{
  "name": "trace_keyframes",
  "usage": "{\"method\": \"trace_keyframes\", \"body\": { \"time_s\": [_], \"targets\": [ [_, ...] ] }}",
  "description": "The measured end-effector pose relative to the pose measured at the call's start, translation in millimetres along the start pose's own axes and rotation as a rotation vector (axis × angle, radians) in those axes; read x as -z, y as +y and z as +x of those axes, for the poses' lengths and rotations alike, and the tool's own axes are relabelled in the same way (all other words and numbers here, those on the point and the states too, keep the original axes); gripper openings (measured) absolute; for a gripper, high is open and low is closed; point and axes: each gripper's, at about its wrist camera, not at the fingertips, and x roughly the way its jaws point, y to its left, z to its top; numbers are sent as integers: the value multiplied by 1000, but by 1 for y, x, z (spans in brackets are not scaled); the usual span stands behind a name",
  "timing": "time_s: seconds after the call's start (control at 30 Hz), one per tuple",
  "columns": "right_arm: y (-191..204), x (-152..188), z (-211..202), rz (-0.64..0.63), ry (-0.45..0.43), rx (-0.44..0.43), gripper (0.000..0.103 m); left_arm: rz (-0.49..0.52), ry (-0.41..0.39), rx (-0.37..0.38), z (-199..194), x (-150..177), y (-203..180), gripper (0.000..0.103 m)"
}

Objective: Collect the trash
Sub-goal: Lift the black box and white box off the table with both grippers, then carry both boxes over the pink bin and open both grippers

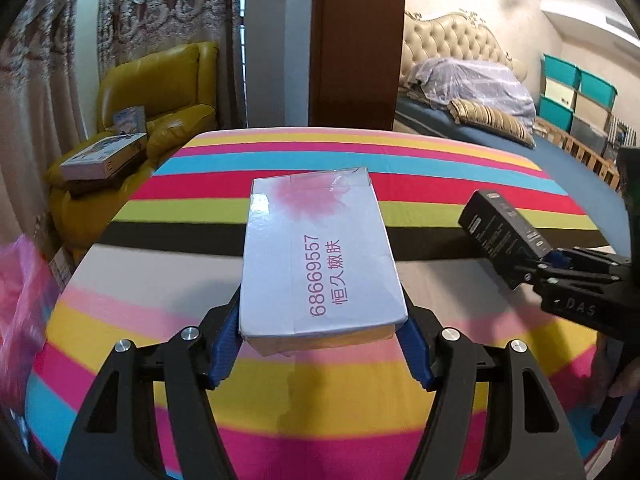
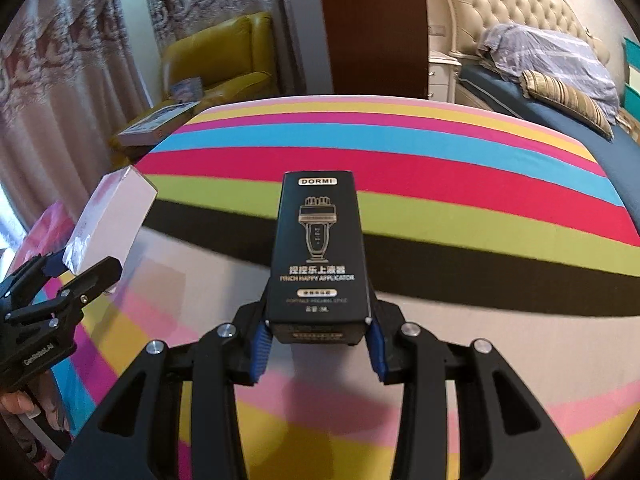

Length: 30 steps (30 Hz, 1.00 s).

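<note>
Nearest the lens: left gripper [image 1: 322,332], blue pads clamped on the near end of a white box [image 1: 320,256] with pink printed digits; box sticks out forward beyond the fingertips, lifted clear of the striped cloth [image 1: 160,320]. Right gripper [image 2: 318,334] likewise clenched on the short end of a black carton [image 2: 320,248] marked DORMI, carton projecting ahead of the fingers, held off the cloth. Both pieces of trash are in the air, one per gripper, well apart from each other; the black carton [image 1: 504,236] sits off to the right of the left tongs, the white box [image 2: 108,220] off to the left of the right tongs.

A pink plastic bag [image 1: 20,304] shows blurred at the far left of the left tongs, probably the trash bag, though its mouth is not visible.

Step in hand, as I judge it: carry both boxes to the bag. To do it well: keep both grips firm, since each box is pinched only at one end and could pivot or slip. Take the white box in first, being nearer the bag, and keep the tongs from colliding. Release only once a box is over the opening. Nothing else seen on the cloth ahead of either gripper.
</note>
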Motion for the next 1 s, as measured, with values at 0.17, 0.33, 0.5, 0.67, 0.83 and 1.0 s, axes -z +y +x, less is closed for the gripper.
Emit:
{"method": "trace_keyframes", "body": {
  "time_s": [0.17,0.33,0.5,0.67,0.83,1.0],
  "targets": [
    [27,13,-16,-69,-40,-7,38,-8,-29,-18,-28,23,10,64],
    [47,23,-25,-103,-52,-35,38,3,-50,-36,-48,37,18,64],
    [60,25,-27,-124,-58,-62,38,-5,-59,-55,-57,45,31,64],
    [77,26,-27,-148,-60,-92,38,-23,-76,-78,-67,50,46,64],
    [100,29,-24,-190,-48,-122,38,-24,-85,-103,-74,55,51,64],
    [124,23,-17,-241,-35,-167,38,-54,-93,-142,-84,57,71,64]
  ]
}}
